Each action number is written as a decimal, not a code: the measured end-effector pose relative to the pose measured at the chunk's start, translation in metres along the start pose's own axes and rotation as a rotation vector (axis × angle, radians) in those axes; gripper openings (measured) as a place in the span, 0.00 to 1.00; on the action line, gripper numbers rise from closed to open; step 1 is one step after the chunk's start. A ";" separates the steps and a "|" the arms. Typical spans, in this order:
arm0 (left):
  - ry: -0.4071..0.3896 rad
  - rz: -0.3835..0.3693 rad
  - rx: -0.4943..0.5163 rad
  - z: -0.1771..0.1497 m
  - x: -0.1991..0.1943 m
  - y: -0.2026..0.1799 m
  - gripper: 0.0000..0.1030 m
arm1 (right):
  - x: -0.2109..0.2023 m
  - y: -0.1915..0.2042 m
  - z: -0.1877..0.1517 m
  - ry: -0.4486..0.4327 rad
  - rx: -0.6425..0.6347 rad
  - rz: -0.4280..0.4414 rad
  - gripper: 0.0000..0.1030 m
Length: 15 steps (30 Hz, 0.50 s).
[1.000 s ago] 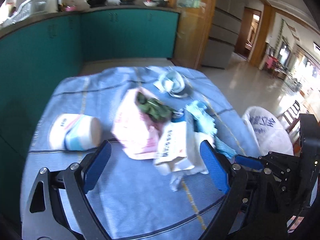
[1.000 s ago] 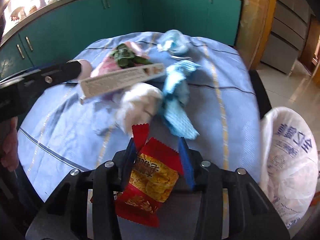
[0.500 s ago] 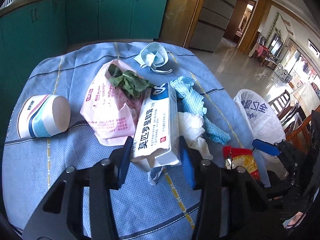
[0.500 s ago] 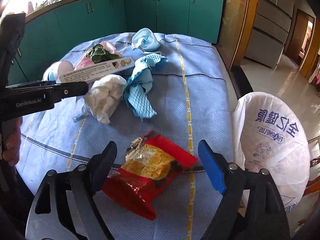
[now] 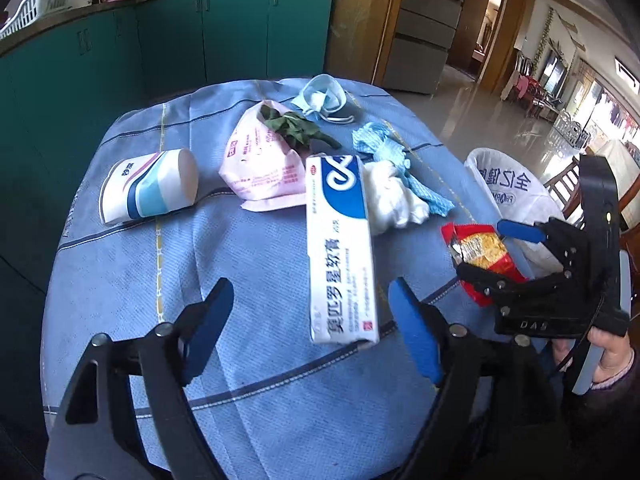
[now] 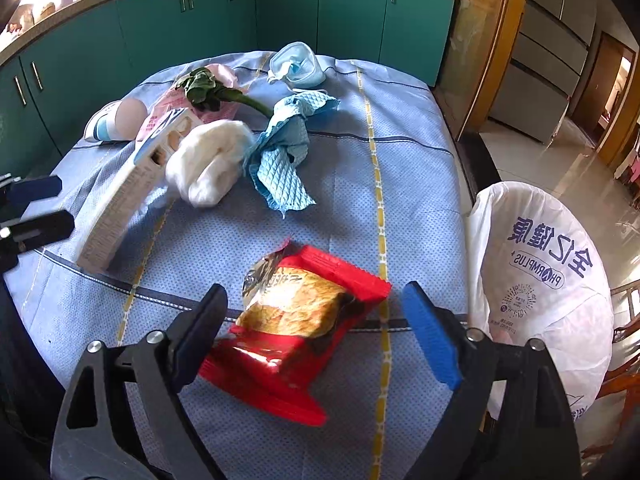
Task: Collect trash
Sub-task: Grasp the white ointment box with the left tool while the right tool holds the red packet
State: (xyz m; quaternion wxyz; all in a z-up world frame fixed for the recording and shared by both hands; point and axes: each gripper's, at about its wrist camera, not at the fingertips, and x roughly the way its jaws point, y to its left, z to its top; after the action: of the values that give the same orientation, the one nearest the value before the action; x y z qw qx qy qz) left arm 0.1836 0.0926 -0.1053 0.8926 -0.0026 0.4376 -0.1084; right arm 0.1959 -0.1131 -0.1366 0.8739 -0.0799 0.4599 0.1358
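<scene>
My left gripper (image 5: 310,320) is open; a white and blue ointment box (image 5: 340,248) lies on the blue tablecloth between and ahead of its fingers, also in the right wrist view (image 6: 128,188). My right gripper (image 6: 316,332) is open around a red snack wrapper (image 6: 296,332) on the cloth, also in the left wrist view (image 5: 482,256). Further back lie a white tissue wad (image 6: 208,164), a blue cloth (image 6: 284,152), a pink bag (image 5: 260,164) with green leaves (image 5: 292,128), a paper cup (image 5: 148,188) on its side, and a face mask (image 5: 324,96).
A white plastic trash bag (image 6: 536,272) stands open off the table's right edge, also in the left wrist view (image 5: 508,192). Teal cabinets (image 6: 280,12) run behind the table. The right gripper's body (image 5: 560,280) and hand sit at the table's right front.
The left gripper opened and let the ointment box drop onto the cloth. The right gripper, which had let go of the red wrapper, stays open around it.
</scene>
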 end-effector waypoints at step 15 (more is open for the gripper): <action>0.104 0.029 0.050 0.002 0.055 -0.026 0.43 | 0.002 0.002 -0.004 -0.006 -0.022 -0.014 0.56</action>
State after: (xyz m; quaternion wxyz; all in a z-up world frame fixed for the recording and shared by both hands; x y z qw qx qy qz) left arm 0.2123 0.0564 -0.1444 0.8700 0.0313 0.4805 -0.1064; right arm 0.1936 -0.1123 -0.1403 0.8751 -0.0924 0.4553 0.1351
